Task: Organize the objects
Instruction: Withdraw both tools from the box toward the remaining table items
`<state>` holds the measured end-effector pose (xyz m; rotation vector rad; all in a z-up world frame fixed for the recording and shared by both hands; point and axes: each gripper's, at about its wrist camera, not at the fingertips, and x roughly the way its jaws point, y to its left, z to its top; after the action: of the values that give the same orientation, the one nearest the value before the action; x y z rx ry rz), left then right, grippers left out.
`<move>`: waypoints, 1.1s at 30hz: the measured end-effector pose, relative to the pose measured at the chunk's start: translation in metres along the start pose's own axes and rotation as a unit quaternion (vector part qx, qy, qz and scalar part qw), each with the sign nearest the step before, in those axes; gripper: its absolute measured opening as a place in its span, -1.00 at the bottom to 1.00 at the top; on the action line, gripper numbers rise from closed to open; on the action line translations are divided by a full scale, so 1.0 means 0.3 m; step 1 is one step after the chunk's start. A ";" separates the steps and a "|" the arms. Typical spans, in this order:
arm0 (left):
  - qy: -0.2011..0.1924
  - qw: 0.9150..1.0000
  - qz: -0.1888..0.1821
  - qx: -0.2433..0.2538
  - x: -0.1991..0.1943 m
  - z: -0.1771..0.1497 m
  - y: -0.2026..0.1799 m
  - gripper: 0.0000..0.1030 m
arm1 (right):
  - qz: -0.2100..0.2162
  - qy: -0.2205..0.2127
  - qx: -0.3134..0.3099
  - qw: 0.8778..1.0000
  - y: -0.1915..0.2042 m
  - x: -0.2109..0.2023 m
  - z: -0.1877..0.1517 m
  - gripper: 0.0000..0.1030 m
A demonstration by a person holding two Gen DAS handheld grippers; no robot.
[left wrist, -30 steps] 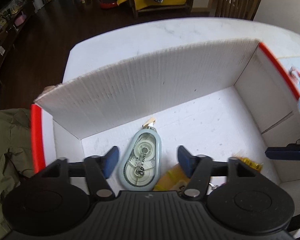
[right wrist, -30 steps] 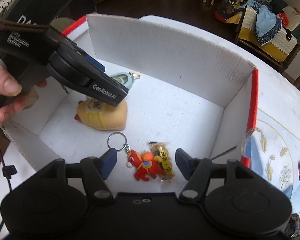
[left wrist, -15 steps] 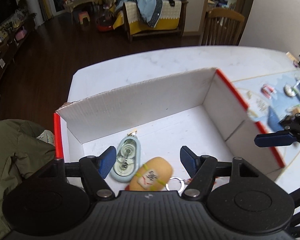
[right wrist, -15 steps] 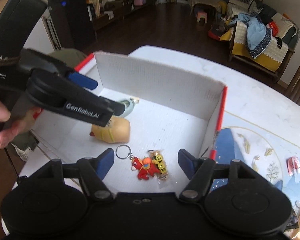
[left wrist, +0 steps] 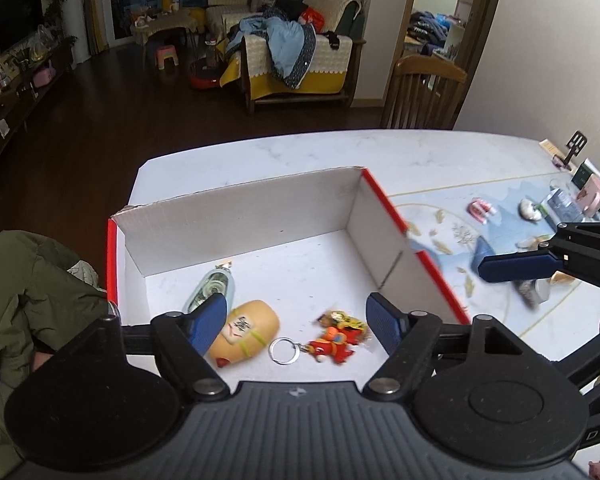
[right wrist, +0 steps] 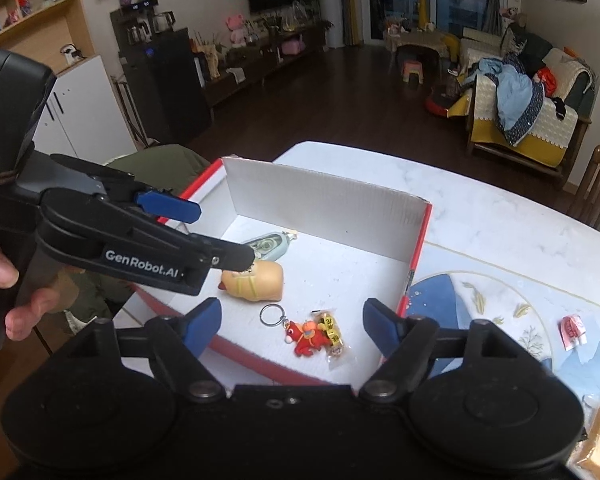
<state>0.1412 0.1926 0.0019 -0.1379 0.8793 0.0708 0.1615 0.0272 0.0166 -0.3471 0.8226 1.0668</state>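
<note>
A white cardboard box (left wrist: 240,220) with red edges stands on the table; it also shows in the right wrist view (right wrist: 324,204). Inside lie a pale green correction tape (left wrist: 208,286), a tan squishy toy (left wrist: 252,330), a red keychain figure (left wrist: 332,340) with a ring, and a small yellow packet (right wrist: 332,336). My left gripper (left wrist: 296,320) is open and empty above the box's near side. My right gripper (right wrist: 292,320) is open and empty, above the box's near edge. The right gripper's blue fingertip (left wrist: 516,266) shows at the right of the left wrist view.
To the right of the box lies a blue patterned mat (left wrist: 452,236) with small items: a pink wrapped piece (right wrist: 572,330), little boxes (left wrist: 588,196). A tan sponge-like thing (right wrist: 596,440) lies at the lower right. A wooden chair (left wrist: 424,96) stands behind the table. A green jacket (left wrist: 20,300) is at the left.
Both grippers have risen and pulled back from inside the box, staying open. The correction tape, squishy toy, keychain and packet lie where they were.
</note>
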 end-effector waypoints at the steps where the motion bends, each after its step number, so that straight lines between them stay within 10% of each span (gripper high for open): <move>1: -0.002 1.000 -0.001 -0.005 -0.011 -0.004 -0.007 0.48 | 0.001 -0.003 -0.001 1.000 -0.003 -0.013 -0.006 0.53; 15: -0.035 0.999 0.016 -0.033 -0.107 -0.094 -0.209 0.60 | 0.025 -0.040 -0.006 0.999 -0.106 -0.199 -0.135 0.99; 33: -0.012 0.999 -0.026 -0.036 0.020 -0.139 -0.570 0.77 | -0.025 -0.041 -0.011 0.999 -0.388 -0.349 -0.384 0.99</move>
<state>0.1336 0.0173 -0.0134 -0.2265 0.8485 0.0555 0.1905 -0.1646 0.0030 -0.3376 0.7257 1.0371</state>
